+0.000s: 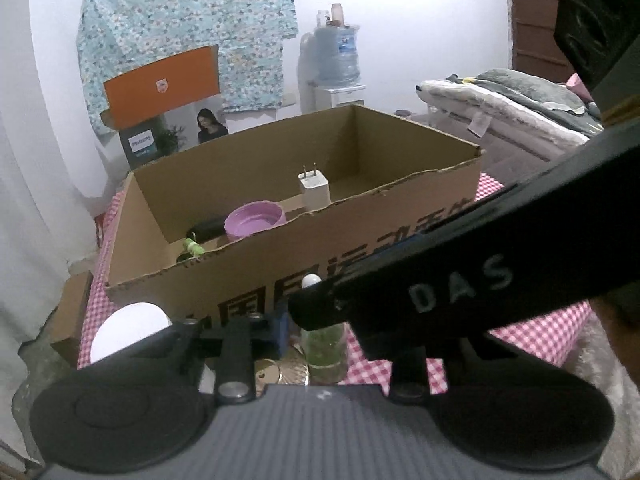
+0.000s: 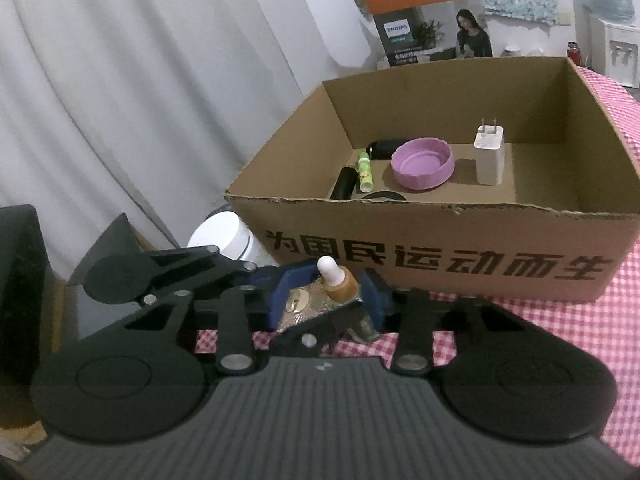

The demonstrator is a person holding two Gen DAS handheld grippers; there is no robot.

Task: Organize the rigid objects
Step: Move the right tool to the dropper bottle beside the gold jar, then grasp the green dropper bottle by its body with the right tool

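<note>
Low in the frame's centre, the right gripper [image 2: 327, 296] clamps narrowly on the dropper bottle [image 2: 340, 280]; the left gripper's [image 1: 316, 332] grip cannot be told.

Cardboard box [image 2: 440, 256] open-topped, way in from above clear. Right half of box floor bare, free room beyond white charger [image 2: 489, 156]. Left half crowded: pink lid [image 2: 422, 164], green tube [image 2: 364, 170], black cylinder [image 2: 343, 184]. Box's near wall blocks straight path forward. White jar [image 2: 224, 236] stands at box's left near corner. Gap in front of box cramped: dropper bottle [image 2: 338, 280] there, both tongs close together.
</note>
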